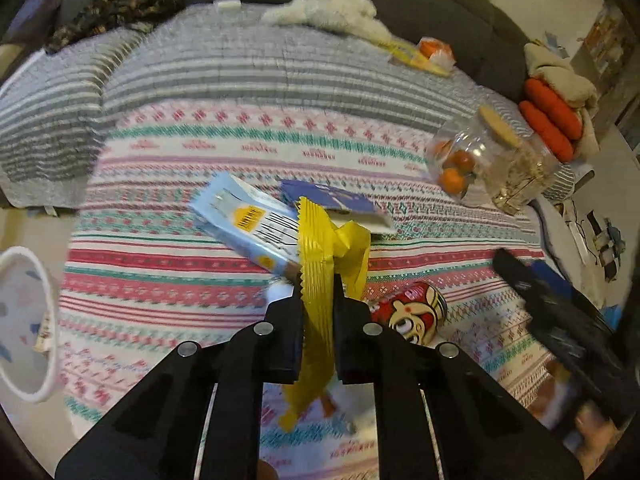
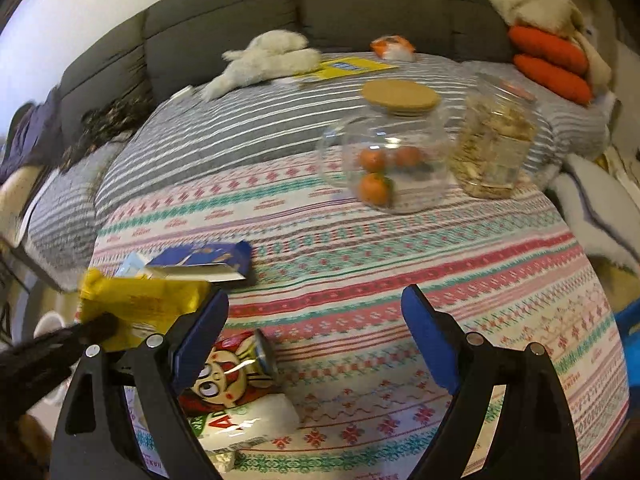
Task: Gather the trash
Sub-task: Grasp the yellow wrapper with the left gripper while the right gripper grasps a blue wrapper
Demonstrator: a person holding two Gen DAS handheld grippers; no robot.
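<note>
The yellow wrapper (image 1: 320,264), a light, limp, slippery foil pinched by its crimped edge above the patterned cloth (image 1: 180,292), is clamped in your left gripper (image 1: 318,292), so keep that pinch firm while your right gripper (image 2: 316,320) hangs wide open and empty.

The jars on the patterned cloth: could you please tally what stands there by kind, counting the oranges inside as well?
Round glass jar with cork lid: 1
Tall glass jar of pale flakes: 1
Oranges in the round jar: 3
Total: 5
</note>
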